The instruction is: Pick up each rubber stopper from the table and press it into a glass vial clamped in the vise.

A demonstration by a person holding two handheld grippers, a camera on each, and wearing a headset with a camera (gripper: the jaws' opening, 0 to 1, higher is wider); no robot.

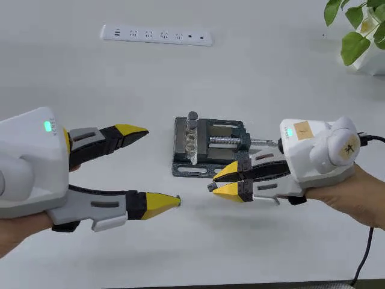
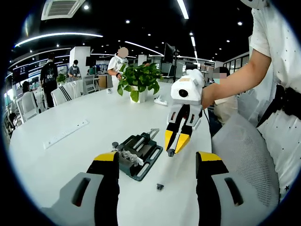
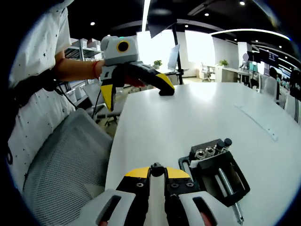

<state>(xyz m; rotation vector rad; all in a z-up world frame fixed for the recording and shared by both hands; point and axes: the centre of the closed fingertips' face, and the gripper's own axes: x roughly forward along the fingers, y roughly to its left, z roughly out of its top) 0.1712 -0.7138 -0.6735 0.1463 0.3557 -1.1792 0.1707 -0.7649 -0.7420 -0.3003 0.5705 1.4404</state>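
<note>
A dark vise (image 1: 224,146) (image 2: 146,157) (image 3: 221,172) sits mid-table, clamping a row of clear glass vials (image 1: 191,144) (image 3: 203,152). The vial at the far end carries a dark stopper (image 1: 192,115) (image 3: 227,141). My right gripper (image 1: 213,182) (image 2: 173,147) (image 3: 157,170) hovers just right of the vise's front, shut on a small dark rubber stopper (image 3: 156,168) at its tips. My left gripper (image 1: 163,164) (image 2: 157,157) (image 3: 138,96) is wide open left of the vise, nothing between its fingers. Another stopper (image 2: 160,187) lies on the table in front of the left jaws.
A white power strip (image 1: 156,34) (image 2: 66,134) lies at the table's far side. A potted plant (image 1: 361,30) (image 2: 138,80) stands at the far right corner. A grey mesh chair (image 3: 61,160) (image 2: 249,155) is beside the table's near edge. People stand in the background.
</note>
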